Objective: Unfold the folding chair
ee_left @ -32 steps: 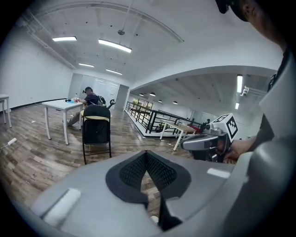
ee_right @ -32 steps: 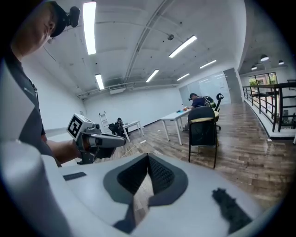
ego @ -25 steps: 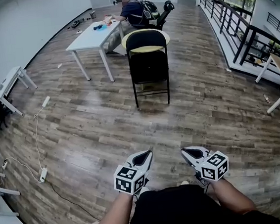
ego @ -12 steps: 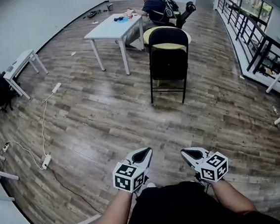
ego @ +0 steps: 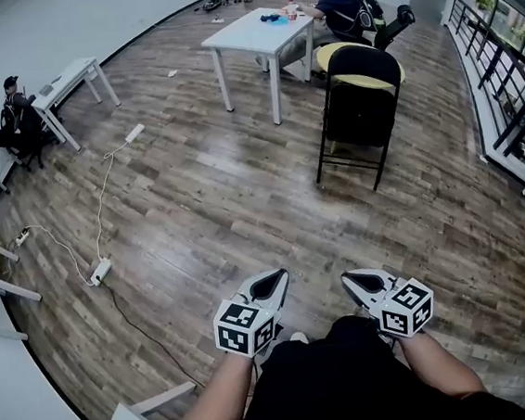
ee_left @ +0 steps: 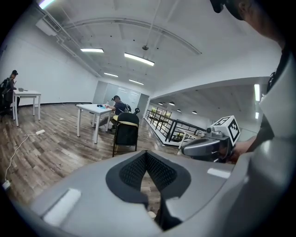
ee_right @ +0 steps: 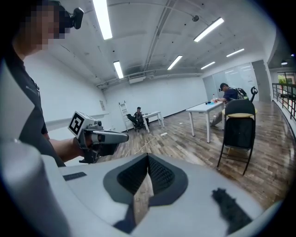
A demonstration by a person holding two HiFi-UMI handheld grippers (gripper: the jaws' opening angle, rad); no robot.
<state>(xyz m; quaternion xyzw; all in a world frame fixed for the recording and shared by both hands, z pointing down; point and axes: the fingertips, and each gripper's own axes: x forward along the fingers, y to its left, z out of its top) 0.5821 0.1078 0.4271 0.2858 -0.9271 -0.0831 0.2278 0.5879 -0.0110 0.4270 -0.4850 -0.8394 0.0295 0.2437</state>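
A black folding chair (ego: 358,115) stands folded upright on the wood floor at the upper right of the head view, its back to me, a yellow round seat (ego: 355,57) showing behind its top. It also appears far ahead in the left gripper view as the chair (ee_left: 126,134) and in the right gripper view as the chair (ee_right: 237,130). My left gripper (ego: 275,278) and right gripper (ego: 354,280) are held close to my body, well short of the chair. Both are shut with nothing between the jaws.
A white table (ego: 256,35) with a seated person (ego: 339,8) stands left of the chair. Another white table (ego: 70,83) and a person (ego: 13,117) are at far left. A cable and power strips (ego: 101,269) lie on the floor. A black railing (ego: 510,76) runs along the right.
The whole view has swung: the chair and white table have shifted toward the right of the head view, and more of the left wall shows. Both grippers stay shut near my body.
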